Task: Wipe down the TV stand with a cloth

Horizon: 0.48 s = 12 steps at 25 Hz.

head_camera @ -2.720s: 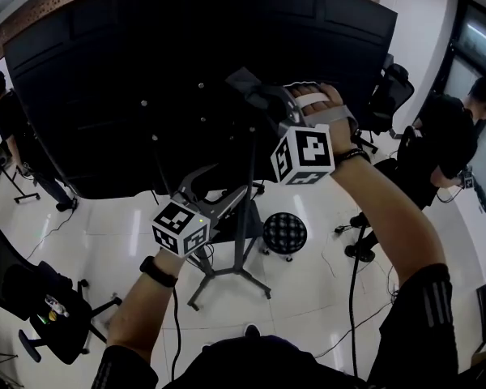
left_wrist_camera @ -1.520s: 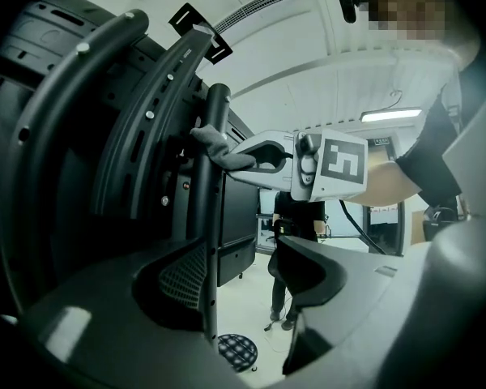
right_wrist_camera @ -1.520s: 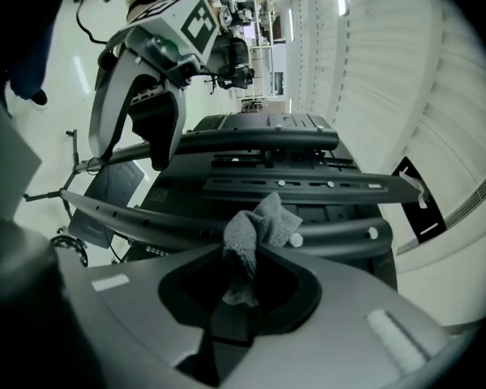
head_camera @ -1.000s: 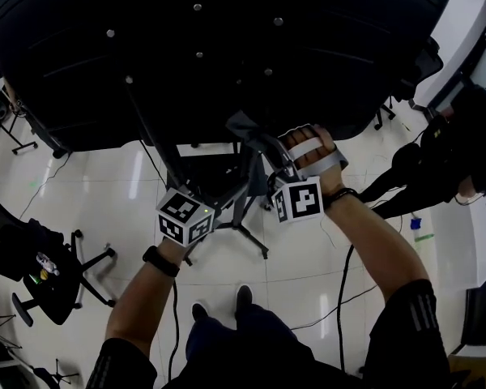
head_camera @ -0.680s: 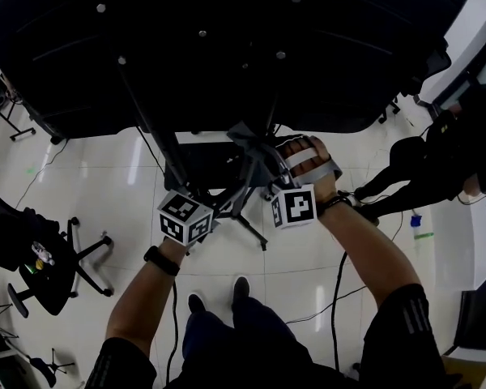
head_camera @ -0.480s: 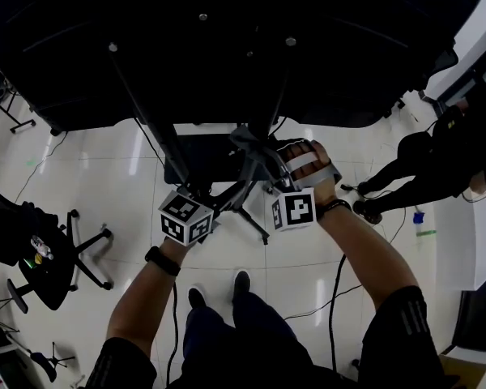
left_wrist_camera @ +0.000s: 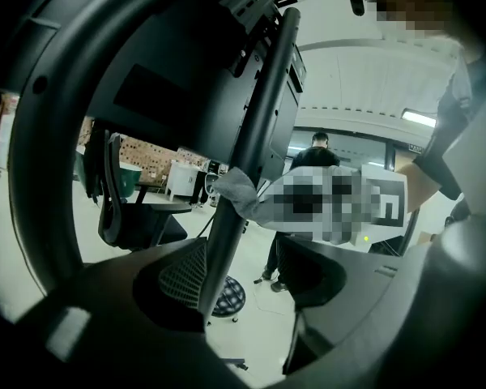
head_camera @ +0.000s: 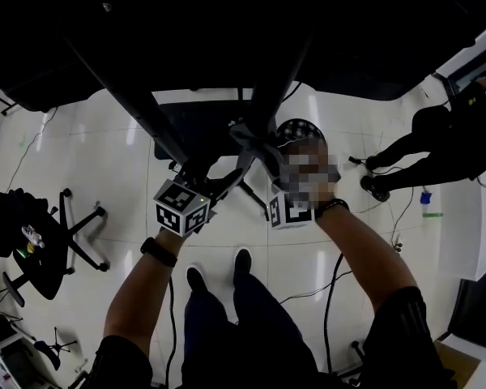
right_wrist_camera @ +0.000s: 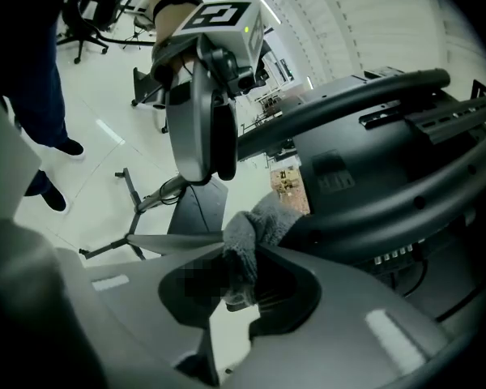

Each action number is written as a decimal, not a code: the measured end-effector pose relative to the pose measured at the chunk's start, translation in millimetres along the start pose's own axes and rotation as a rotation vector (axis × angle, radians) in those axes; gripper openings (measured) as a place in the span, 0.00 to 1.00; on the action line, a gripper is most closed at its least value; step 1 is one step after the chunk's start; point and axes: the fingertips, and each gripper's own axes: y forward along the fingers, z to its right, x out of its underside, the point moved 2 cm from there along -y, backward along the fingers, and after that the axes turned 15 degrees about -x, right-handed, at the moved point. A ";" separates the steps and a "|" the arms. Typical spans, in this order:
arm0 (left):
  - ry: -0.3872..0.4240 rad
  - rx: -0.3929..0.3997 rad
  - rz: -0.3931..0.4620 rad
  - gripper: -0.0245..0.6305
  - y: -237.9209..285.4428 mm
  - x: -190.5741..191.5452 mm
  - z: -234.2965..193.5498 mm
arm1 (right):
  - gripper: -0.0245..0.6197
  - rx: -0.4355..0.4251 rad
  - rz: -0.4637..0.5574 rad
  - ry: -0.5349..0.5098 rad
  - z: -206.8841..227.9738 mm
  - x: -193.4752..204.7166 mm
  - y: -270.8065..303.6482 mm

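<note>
Lower than seconds ago, both grippers have dropped from the back of the TV (head_camera: 186,23) to the TV stand's upright pole (head_camera: 277,91). The right gripper (right_wrist_camera: 239,278) pinches the grey cloth (right_wrist_camera: 251,229) and presses it against that pole. The left gripper (left_wrist_camera: 243,278) has its jaws apart, with the pole showing between them (steadying rather than clamping, I judge). To wipe well, keep the cloth wrapped round the pole and draw it down in one long, firm stroke.

Crumpled grey cloth (right_wrist_camera: 249,232) lies against the black TV stand's (left_wrist_camera: 256,143) slanted post.
</note>
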 end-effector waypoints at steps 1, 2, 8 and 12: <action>-0.005 0.000 -0.007 0.49 3.7 8.0 -2.6 | 0.13 -0.013 0.000 0.008 -8.8 0.9 7.8; -0.005 0.001 -0.014 0.49 8.4 15.1 -5.4 | 0.13 -0.025 -0.001 0.014 -16.6 2.5 16.3; -0.013 -0.002 -0.065 0.49 37.6 57.5 -20.2 | 0.13 -0.090 -0.004 0.068 -62.5 12.2 67.8; -0.048 0.013 -0.097 0.49 59.2 89.9 -25.5 | 0.13 -0.122 -0.015 0.120 -90.6 22.0 101.5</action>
